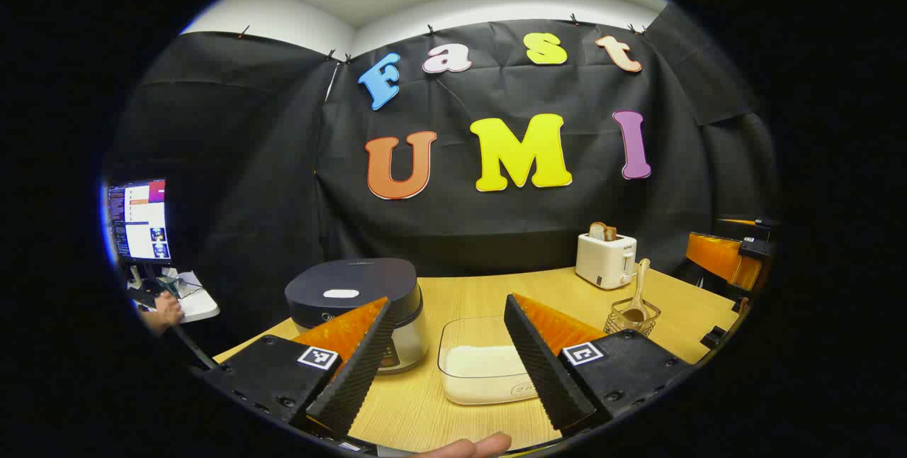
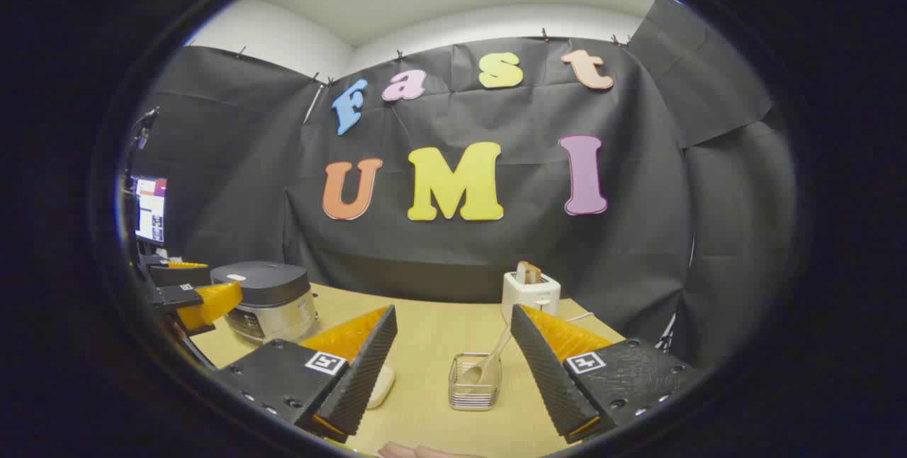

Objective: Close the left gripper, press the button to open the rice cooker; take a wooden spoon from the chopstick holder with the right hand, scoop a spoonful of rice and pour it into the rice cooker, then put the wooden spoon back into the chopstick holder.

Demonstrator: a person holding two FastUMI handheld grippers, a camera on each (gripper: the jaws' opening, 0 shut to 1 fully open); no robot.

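Left tool point(image 1: 446, 355) open, level above table facing rice cooker point(image 1: 358, 302); right tool point(image 2: 453, 366) open toward chopstick holder point(image 2: 475, 381)

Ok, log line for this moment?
left tongs: open | right tongs: open | rice cooker: lid shut | wooden spoon: in chopstick holder
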